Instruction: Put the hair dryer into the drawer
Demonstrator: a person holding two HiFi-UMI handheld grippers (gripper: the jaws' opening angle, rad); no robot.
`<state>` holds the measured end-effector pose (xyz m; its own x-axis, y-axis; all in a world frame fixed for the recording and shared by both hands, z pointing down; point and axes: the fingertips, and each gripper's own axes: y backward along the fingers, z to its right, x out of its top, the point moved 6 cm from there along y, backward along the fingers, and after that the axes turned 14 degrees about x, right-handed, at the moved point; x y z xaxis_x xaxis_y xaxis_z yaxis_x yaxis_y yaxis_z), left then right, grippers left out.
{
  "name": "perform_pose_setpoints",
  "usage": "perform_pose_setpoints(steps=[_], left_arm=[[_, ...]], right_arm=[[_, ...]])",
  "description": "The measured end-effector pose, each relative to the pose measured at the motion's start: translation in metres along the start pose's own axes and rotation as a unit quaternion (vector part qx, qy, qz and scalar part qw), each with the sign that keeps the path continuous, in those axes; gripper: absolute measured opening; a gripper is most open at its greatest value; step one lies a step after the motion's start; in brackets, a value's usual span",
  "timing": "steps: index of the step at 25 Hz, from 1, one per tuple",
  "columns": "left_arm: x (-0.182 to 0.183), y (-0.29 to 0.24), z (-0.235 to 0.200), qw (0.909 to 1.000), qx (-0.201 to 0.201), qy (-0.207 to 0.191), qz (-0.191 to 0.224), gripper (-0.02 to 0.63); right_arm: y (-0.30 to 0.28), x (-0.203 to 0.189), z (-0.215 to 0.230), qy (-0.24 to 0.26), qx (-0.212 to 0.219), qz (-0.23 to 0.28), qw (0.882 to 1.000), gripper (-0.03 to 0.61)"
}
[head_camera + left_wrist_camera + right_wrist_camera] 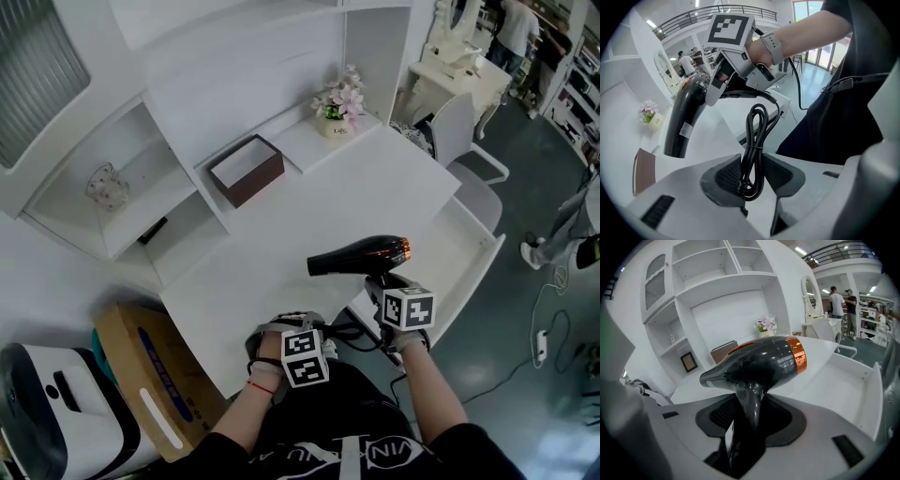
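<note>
A black hair dryer (pixel 361 256) with an orange ring hangs above the white desk's (pixel 281 253) front right part, nozzle to the left. My right gripper (pixel 380 283) is shut on its handle (pixel 749 404), with the body (pixel 759 363) above the pads. My left gripper (pixel 295 326), close beside it at the desk's front edge, is shut on the dryer's bundled black cord (pixel 753 150). The cord's loop stands up between the pads (pixel 729 177). The open white drawer (pixel 473 246) juts out at the desk's right side, and shows at the right in the right gripper view (pixel 855 380).
A brown open box (pixel 246 170) and a flower pot (pixel 339 105) stand at the desk's back. A white chair (pixel 466 141) is beyond the drawer. A cardboard box (pixel 155 375) and a white appliance (pixel 47 412) sit on the floor at the left. People stand far off.
</note>
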<state>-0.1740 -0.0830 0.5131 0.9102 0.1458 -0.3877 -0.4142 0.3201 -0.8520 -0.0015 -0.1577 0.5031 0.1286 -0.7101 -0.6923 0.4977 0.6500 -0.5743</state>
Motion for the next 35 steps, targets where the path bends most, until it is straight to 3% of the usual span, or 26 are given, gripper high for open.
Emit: perform_pose_setpoints(steps=[12,19,26,35], left_arm=[[0.055,-0.01,0.035,0.998,-0.022,-0.05,0.033,0.147],[0.092,-0.028,0.042,0.9972,-0.021,-0.068,0.024,0.147],[0.154,-0.062,0.047,0.9985,-0.024,-0.041,0.025,0.146],[0.212,-0.101,0.049,0.9991,-0.031,-0.021,0.02,0.146]], right_arm=[[0.071,-0.041,0.038,-0.047,-0.057,0.028,0.997,0.178],[0.089,-0.045,0.071,-0.048,-0.05,0.033,0.997,0.178],[0.116,-0.033,0.126,-0.012,-0.032,-0.003,0.999,0.178],[0.134,-0.033,0.188,-0.011,-0.02,-0.043,0.999,0.178]])
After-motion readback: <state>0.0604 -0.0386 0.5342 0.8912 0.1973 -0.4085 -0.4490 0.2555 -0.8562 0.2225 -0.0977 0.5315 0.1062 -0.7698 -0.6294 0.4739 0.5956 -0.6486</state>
